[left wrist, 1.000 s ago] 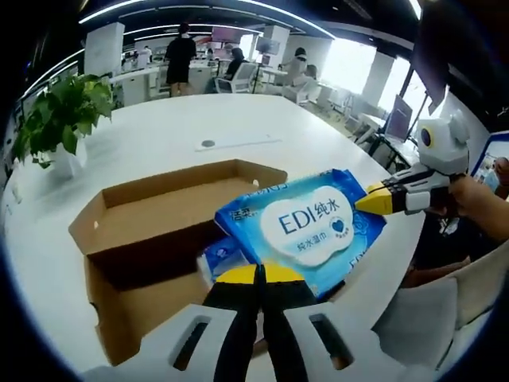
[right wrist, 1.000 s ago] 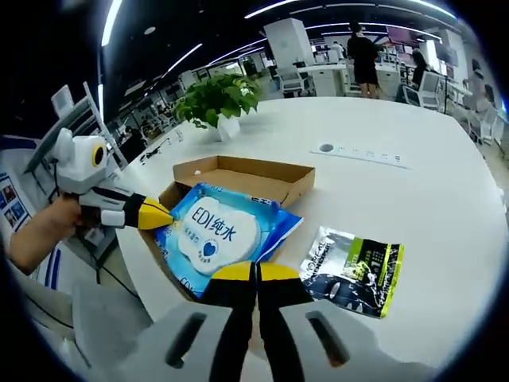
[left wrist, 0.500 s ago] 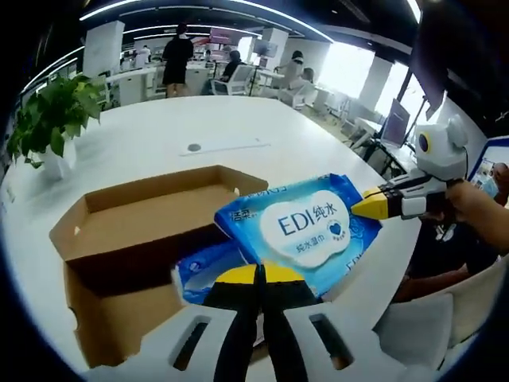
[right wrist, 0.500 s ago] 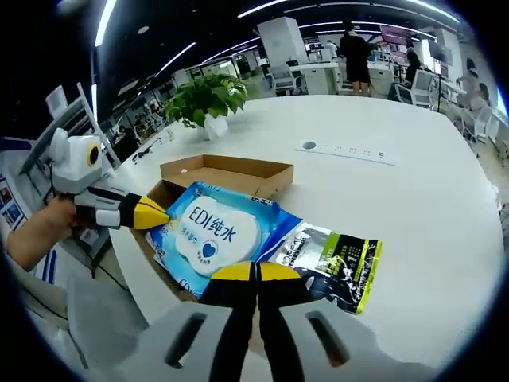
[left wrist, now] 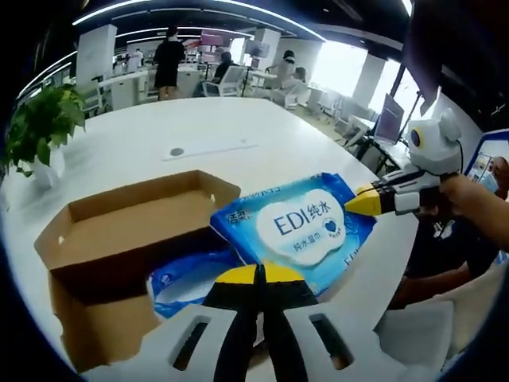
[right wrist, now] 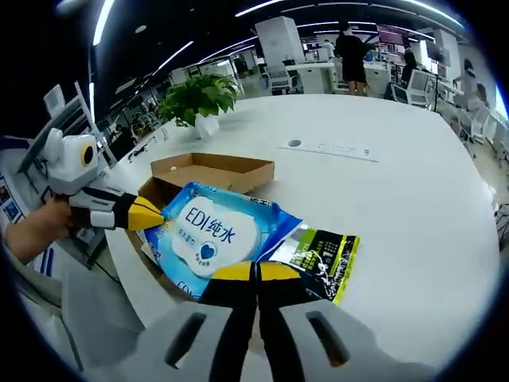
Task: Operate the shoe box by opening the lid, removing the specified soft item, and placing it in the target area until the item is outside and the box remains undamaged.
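A blue wet-wipes pack (left wrist: 306,227) marked EDI hangs over the right end of the open cardboard shoe box (left wrist: 119,231). My left gripper (left wrist: 258,274) is shut on the pack's near edge. My right gripper (left wrist: 359,203) comes in from the right, held by a hand, and pinches the pack's far corner. In the right gripper view the pack (right wrist: 211,235) sits between my right gripper (right wrist: 256,272), shut on its edge, and my left gripper (right wrist: 155,215) at its left corner. The box (right wrist: 211,169) lies behind. A second blue pack (left wrist: 187,278) lies inside the box.
A black and yellow-green pouch (right wrist: 318,255) lies on the white table (right wrist: 398,207), partly under the wipes pack. A potted plant (right wrist: 195,95) stands behind the box, and a socket strip (right wrist: 330,149) runs mid-table. Chairs and people fill the office behind.
Both grippers have carried the wipes pack away from the box, and it now overlaps the black pouch. More of the second blue pack in the box shows.
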A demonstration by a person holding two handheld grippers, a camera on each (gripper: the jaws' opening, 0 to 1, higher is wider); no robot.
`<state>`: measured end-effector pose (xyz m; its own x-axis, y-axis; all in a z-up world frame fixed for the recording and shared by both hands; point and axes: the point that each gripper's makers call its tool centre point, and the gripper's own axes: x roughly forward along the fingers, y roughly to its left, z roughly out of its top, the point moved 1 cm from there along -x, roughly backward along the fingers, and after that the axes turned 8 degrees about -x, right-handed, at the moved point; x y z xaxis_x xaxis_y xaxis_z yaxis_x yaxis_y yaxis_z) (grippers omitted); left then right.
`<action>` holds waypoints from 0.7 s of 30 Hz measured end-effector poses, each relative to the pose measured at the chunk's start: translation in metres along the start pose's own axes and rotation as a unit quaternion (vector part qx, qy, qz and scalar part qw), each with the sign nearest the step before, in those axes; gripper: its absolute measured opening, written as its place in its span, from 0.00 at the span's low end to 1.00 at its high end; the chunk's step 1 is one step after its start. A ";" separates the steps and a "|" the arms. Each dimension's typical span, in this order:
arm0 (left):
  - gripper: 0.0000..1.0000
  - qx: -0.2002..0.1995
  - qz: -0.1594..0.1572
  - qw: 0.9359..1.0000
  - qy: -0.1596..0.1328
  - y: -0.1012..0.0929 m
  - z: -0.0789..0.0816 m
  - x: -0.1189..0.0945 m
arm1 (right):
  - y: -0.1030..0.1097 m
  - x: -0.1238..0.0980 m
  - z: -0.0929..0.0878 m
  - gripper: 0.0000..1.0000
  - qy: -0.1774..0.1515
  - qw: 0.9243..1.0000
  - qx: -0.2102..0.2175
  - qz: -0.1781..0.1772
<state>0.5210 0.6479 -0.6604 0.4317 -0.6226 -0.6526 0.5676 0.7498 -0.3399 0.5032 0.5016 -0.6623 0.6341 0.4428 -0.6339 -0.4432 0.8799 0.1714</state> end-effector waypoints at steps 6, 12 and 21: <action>0.00 0.006 -0.008 1.000 -0.001 -0.014 0.001 0.010 | -0.015 -0.006 -0.006 0.00 0.004 1.000 0.002 -0.010; 0.00 0.013 -0.015 1.000 0.002 -0.024 0.003 0.022 | -0.028 -0.012 -0.010 0.00 0.006 1.000 0.003 -0.019; 0.00 0.011 -0.027 1.000 0.010 -0.030 0.010 0.045 | -0.051 -0.010 -0.018 0.00 0.010 0.999 0.011 -0.029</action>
<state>0.5303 0.5947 -0.6726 0.3866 -0.6568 -0.6475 0.6053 0.7104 -0.3592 0.5083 0.4497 -0.6781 0.6449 0.3875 -0.6587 -0.3924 0.9075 0.1497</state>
